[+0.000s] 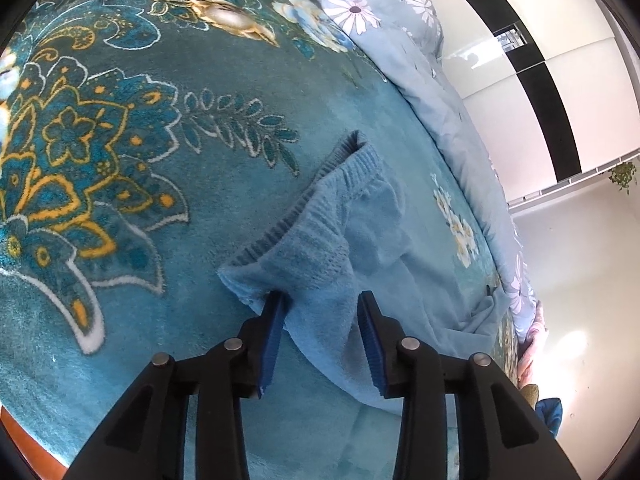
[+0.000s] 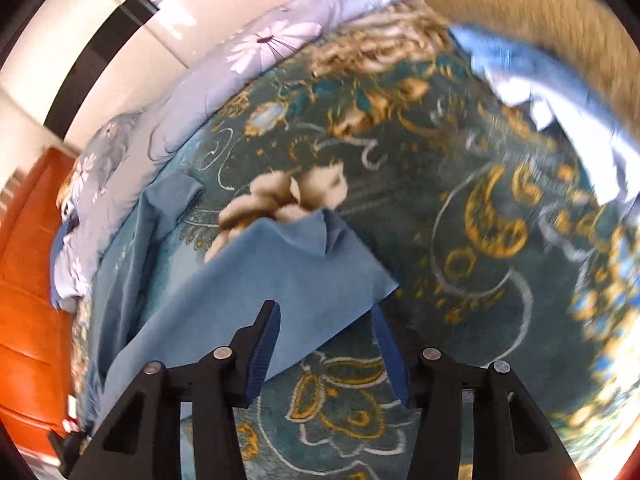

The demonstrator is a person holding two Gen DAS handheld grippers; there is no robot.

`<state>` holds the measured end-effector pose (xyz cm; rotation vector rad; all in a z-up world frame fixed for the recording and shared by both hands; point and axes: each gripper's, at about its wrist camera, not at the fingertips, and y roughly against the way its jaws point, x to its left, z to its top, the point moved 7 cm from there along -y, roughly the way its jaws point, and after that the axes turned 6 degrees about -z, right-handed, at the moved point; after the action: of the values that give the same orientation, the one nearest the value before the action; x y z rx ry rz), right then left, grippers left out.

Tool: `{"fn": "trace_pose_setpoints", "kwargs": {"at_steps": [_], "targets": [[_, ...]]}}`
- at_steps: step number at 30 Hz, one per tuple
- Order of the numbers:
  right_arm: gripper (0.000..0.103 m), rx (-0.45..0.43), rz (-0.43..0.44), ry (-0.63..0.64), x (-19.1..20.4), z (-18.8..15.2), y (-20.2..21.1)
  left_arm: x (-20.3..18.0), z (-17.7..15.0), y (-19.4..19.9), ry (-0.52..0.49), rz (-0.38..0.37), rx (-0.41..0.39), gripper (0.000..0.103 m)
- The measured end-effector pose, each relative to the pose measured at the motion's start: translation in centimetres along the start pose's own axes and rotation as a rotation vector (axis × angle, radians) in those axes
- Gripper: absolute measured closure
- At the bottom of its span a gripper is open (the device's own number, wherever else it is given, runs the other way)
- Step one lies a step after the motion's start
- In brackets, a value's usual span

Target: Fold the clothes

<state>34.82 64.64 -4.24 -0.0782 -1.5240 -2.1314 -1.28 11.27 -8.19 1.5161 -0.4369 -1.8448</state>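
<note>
A light blue knit sweater [image 1: 340, 248] lies on a teal floral blanket [image 1: 120, 160]; its ribbed edge points away from me. My left gripper [image 1: 322, 300] is open, its blue pads on either side of the sweater's near part. In the right wrist view the same sweater [image 2: 280, 272] spreads to the left, a corner reaching between the fingers. My right gripper [image 2: 324, 312] is open just above that corner. The view is motion-blurred.
A pale blue daisy-print duvet [image 1: 400, 40] lies along the blanket's far edge, also in the right wrist view [image 2: 240, 52]. A brown garment [image 2: 540, 12] and a white-blue cloth [image 2: 560, 92] lie at upper right. An orange wooden bed board [image 2: 32, 280] is at left.
</note>
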Motion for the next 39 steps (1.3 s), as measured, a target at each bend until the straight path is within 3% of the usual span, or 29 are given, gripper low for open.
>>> {"fn": "trace_pose_setpoints", "kwargs": {"at_steps": [6, 8, 9, 10, 14, 20, 23, 27, 32, 35, 39], "targets": [[0.052, -0.005, 0.013, -0.063, 0.8, -0.1, -0.8, 0.5, -0.2, 0.8, 0.011, -0.019, -0.004, 0.063], [0.066, -0.01, 0.034, -0.081, 1.4, 0.1, -0.9, 0.6, -0.2, 1.0, 0.019, -0.023, -0.005, 0.063], [0.088, -0.008, 0.03, -0.078, 1.6, 0.0, -1.0, 0.5, -0.2, 1.0, 0.019, -0.028, -0.005, 0.063], [0.098, -0.005, 0.028, -0.078, 1.9, -0.1, -1.1, 0.4, -0.2, 1.1, 0.019, -0.032, -0.004, 0.063], [0.098, -0.053, 0.043, -0.055, 2.5, 0.0, 0.6, 0.2, -0.2, 1.3, 0.011, -0.046, -0.008, 0.061], [0.099, -0.228, 0.113, -0.036, 1.2, 0.2, 9.0, 0.7, -0.3, 1.0, 0.021, -0.06, -0.005, 0.058], [0.099, -0.228, 0.096, -0.058, -0.7, -1.3, 10.0, 0.6, -0.6, 0.5, 0.018, -0.065, 0.004, 0.058], [0.099, -0.132, 0.041, -0.119, -3.5, -4.5, 7.0, 0.3, -0.9, 0.1, 0.0, -0.054, 0.011, 0.058], [0.099, -0.101, 0.052, -0.188, -5.4, -5.6, 5.8, 0.4, -1.0, 0.3, 0.003, -0.066, 0.011, 0.058], [0.099, -0.117, 0.058, -0.168, -5.0, -5.3, 6.5, 0.4, -1.0, 0.2, -0.003, -0.065, 0.01, 0.058], [0.099, -0.148, 0.137, -0.168, -3.2, -2.3, 8.1, -0.2, -0.9, -0.2, -0.022, -0.052, 0.008, 0.06]]}}
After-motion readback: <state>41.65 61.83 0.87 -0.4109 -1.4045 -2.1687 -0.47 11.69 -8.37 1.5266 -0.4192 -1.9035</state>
